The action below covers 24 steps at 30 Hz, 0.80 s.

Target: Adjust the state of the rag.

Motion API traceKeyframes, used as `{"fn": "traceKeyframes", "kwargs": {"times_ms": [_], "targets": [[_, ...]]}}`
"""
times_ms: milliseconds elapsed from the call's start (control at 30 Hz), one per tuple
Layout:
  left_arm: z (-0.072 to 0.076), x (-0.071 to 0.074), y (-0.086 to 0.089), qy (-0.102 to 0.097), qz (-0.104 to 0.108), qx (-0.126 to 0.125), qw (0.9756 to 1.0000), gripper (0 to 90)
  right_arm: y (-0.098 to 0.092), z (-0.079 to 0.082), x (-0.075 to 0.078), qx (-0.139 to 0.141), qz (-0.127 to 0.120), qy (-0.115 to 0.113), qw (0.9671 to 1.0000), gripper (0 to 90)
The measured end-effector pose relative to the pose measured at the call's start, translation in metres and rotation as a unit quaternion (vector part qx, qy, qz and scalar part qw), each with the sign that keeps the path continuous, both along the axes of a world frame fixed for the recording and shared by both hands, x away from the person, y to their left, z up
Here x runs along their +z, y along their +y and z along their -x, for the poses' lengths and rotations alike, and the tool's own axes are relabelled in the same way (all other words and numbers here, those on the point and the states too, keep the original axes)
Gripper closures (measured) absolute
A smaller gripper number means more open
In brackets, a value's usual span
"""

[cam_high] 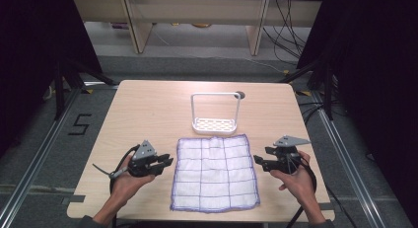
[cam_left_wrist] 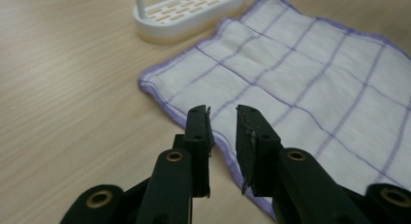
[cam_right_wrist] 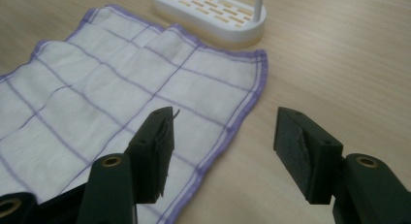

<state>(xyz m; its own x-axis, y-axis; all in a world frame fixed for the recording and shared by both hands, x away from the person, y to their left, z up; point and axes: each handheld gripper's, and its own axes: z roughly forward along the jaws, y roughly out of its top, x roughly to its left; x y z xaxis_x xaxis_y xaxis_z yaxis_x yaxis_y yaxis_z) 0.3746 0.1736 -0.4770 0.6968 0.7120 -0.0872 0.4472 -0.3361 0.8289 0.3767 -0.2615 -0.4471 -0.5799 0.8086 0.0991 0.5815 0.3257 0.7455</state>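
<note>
While flat, cloth (cam_high: 215, 172) lies between both grippers' fingers (cam_left_wrist: 198, 136).

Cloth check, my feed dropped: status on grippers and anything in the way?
Left gripper and right gripper open, empty, flanking the cloth. Cloth flat on table. White rack just beyond, not blocking.

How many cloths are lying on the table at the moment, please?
1. A single white cloth with purple check lines lies spread flat on the near half of the table, just in front of the white rack, between the two grippers.
</note>
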Motion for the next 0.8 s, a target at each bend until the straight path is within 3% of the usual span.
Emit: {"fn": "traceKeyframes", "kwargs": {"times_ms": [33, 67, 133, 167, 267, 367, 500, 667, 700, 800], "targets": [[-0.006, -0.002, -0.001, 0.002, 0.001, 0.005, 1.0000, 71.5, 0.001, -0.014, -0.001, 0.005, 0.013, -0.010, 0.9999, 40.2], [-0.018, -0.006, 0.000, 0.006, 0.004, 0.012, 0.9999, 70.9, 0.002, -0.020, -0.002, 0.007, 0.017, -0.014, 0.9997, 40.3], [-0.023, -0.007, 0.000, 0.012, 0.000, 0.015, 0.9998, 68.5, 0.003, -0.025, -0.003, 0.006, 0.018, -0.013, 0.9997, 40.3], [-0.027, -0.009, -0.001, 0.012, 0.004, 0.025, 0.9996, 66.7, 0.008, -0.033, -0.004, -0.005, 0.015, -0.001, 0.9999, 40.6], [-0.039, -0.012, -0.003, 0.019, 0.012, 0.036, 0.9991, 63.3, 0.009, -0.041, -0.006, -0.004, 0.022, 0.004, 0.9997, 40.8], [-0.053, -0.014, -0.007, 0.024, -0.012, 0.030, 0.9992, 59.7, 0.014, -0.056, -0.012, 0.000, 0.032, 0.005, 0.9995, 42.7], [-0.062, -0.018, -0.011, 0.030, -0.012, 0.032, 0.9990, 58.2, 0.019, -0.069, -0.017, -0.010, 0.040, 0.014, 0.9990, 44.7], [-0.071, -0.025, -0.020, 0.036, -0.025, 0.030, 0.9986, 56.4, 0.026, -0.083, -0.028, -0.011, 0.048, 0.008, 0.9988, 46.2], [-0.074, -0.027, -0.023, 0.037, -0.030, 0.029, 0.9984, 56.1, 0.029, -0.090, -0.030, -0.001, 0.061, 0.008, 0.9981, 46.9], [-0.077, -0.028, -0.025, 0.034, -0.032, 0.029, 0.9985, 55.2, 0.032, -0.095, -0.031, 0.002, 0.065, 0.015, 0.9978, 47.4]]}}
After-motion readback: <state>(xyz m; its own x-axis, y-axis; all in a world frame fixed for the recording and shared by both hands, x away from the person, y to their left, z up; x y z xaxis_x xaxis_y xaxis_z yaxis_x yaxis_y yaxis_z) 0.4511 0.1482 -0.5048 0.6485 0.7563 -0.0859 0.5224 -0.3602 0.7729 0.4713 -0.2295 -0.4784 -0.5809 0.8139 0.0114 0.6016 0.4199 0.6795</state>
